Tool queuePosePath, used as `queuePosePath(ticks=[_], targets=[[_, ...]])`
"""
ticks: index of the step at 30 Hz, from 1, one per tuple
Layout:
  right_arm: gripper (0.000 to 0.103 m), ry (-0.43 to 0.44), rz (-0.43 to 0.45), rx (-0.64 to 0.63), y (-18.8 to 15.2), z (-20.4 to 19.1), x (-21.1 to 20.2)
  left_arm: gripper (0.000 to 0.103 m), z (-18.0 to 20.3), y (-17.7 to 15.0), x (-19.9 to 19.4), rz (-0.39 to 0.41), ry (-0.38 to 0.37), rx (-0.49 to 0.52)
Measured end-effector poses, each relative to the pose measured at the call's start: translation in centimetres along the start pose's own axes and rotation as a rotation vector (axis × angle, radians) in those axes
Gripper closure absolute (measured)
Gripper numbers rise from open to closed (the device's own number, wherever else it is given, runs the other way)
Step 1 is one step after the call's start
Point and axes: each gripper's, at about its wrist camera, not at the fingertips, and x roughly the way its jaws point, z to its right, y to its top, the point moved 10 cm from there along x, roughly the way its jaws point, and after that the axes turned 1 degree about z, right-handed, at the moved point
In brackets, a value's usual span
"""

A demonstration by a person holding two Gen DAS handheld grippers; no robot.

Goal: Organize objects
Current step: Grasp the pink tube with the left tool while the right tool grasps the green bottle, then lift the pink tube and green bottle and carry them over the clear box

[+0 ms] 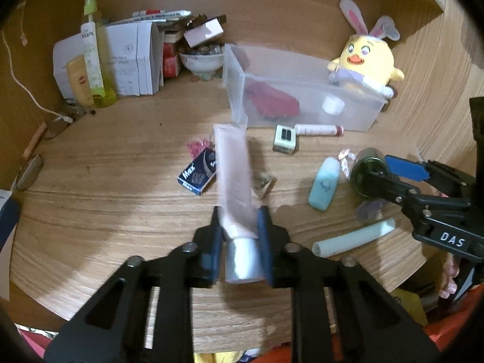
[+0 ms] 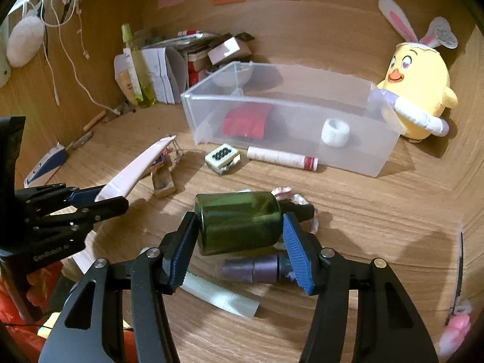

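My left gripper (image 1: 239, 220) is shut on a pale pink tube (image 1: 233, 178) with a silver cap, held above the wooden desk; the tube also shows in the right wrist view (image 2: 136, 169). My right gripper (image 2: 239, 227) is shut on a dark green bottle (image 2: 237, 222), held sideways between the blue pads; the bottle shows in the left wrist view (image 1: 367, 171). A clear plastic bin (image 2: 302, 148) stands behind, holding a red pouch (image 2: 245, 121) and a white roll (image 2: 335, 131).
Loose on the desk: a white tube with red cap (image 2: 281, 158), a cream cube (image 2: 222, 158), a teal bottle (image 1: 324, 183), a pale green tube (image 1: 354, 237), a purple bottle (image 2: 251, 267), a blue box (image 1: 198, 172). A yellow chick plush (image 2: 416, 90) sits right of the bin. Boxes and bottles crowd the back left corner.
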Motion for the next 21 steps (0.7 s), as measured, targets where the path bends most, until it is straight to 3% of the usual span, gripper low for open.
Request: queuePosePath(ticks=[5, 12, 17, 21], targets=[[0.05, -0.008, 0.03, 0.0, 0.9, 0.2, -0.5, 0.084, 0.2, 0.7, -0.4, 0.018, -0.003, 0.01], [0.05, -0.008, 0.034, 0.005, 1.1, 0.6, -0.6, 0.083, -0.1, -0.1, 1.6, -0.057, -0.033, 0.004], [0.05, -0.01, 0.037, 0.007, 1.2, 0.8, -0.6, 0.064, 0.0, 0.4, 2.2, -0.059, -0.055, -0.004], [0.05, -0.01, 0.041, 0.007, 1.3, 0.9, -0.7, 0.064, 0.5, 0.4, 3.5, -0.086, -0.044, 0.016]])
